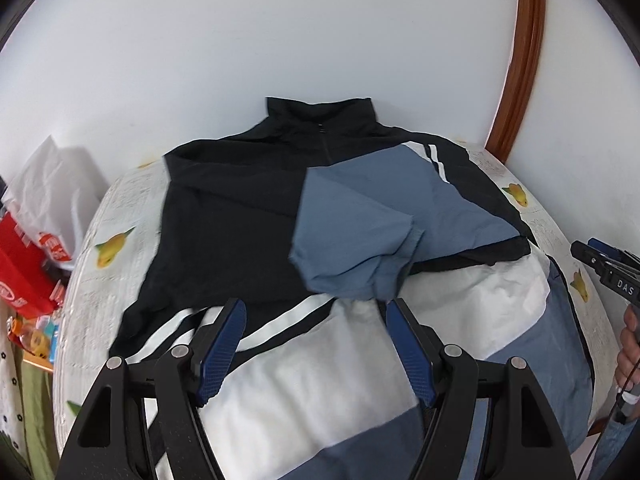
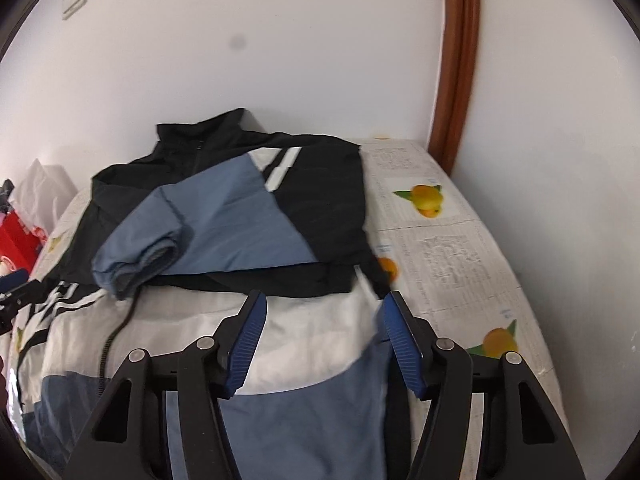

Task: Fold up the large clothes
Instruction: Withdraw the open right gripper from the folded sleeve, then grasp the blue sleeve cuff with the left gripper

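Observation:
A black, white and blue zip jacket [image 1: 240,216] lies front up on the table, collar toward the wall. Its blue right sleeve [image 1: 360,236] is folded across the chest, cuff bunched near the middle. It also shows in the right wrist view [image 2: 224,216]. My left gripper [image 1: 316,312] is open and empty, hovering over the white band of the jacket's lower left part. My right gripper [image 2: 324,304] is open and empty above the white band [image 2: 312,328] near the jacket's right edge. The right gripper also shows at the right edge of the left wrist view [image 1: 600,264].
The table wears a white cloth with orange fruit prints [image 2: 428,200]. A white wall stands right behind it, with a brown wooden frame [image 2: 456,60] at the right. Red boxes and white plastic bags [image 1: 36,232] are piled at the table's left.

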Demonstrator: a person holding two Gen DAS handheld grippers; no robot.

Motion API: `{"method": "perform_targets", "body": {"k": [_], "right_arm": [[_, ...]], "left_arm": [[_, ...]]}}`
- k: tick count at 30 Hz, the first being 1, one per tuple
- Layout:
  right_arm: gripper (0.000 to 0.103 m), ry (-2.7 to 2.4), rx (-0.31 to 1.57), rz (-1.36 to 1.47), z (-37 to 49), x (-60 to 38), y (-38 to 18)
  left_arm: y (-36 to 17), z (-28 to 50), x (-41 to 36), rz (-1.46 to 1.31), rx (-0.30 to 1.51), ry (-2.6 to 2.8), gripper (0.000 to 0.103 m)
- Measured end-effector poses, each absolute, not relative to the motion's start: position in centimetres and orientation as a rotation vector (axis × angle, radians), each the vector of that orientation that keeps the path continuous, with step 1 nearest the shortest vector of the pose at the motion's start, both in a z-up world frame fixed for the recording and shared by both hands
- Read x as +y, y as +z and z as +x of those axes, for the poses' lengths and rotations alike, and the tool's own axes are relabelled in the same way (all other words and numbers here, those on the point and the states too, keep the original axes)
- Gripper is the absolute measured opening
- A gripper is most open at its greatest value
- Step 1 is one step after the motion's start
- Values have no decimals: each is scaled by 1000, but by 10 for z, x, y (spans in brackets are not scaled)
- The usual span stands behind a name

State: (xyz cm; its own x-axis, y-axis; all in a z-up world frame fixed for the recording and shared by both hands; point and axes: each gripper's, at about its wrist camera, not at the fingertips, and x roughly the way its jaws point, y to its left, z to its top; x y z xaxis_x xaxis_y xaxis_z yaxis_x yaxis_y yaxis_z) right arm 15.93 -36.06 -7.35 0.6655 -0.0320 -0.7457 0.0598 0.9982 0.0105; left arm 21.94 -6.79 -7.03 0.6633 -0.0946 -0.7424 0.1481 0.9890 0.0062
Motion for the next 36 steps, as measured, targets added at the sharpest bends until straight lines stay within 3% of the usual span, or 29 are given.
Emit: {"method": "perform_targets", "body": {"k": [30, 31, 33, 36], "right_arm": [[60, -33, 869, 48, 171, -425, -107], [60, -36, 870, 51, 171, -426, -108], [60, -38, 871, 52, 170, -426, -108], [60, -41, 874, 46, 168, -424, -106]], "left_arm": [[-154, 291, -147, 178, 972, -160, 70], [-154, 293, -147, 175, 972, -156, 68], [-154, 295, -146, 170, 970, -141, 54], [-149, 295, -141, 153, 967, -148, 28]]}}
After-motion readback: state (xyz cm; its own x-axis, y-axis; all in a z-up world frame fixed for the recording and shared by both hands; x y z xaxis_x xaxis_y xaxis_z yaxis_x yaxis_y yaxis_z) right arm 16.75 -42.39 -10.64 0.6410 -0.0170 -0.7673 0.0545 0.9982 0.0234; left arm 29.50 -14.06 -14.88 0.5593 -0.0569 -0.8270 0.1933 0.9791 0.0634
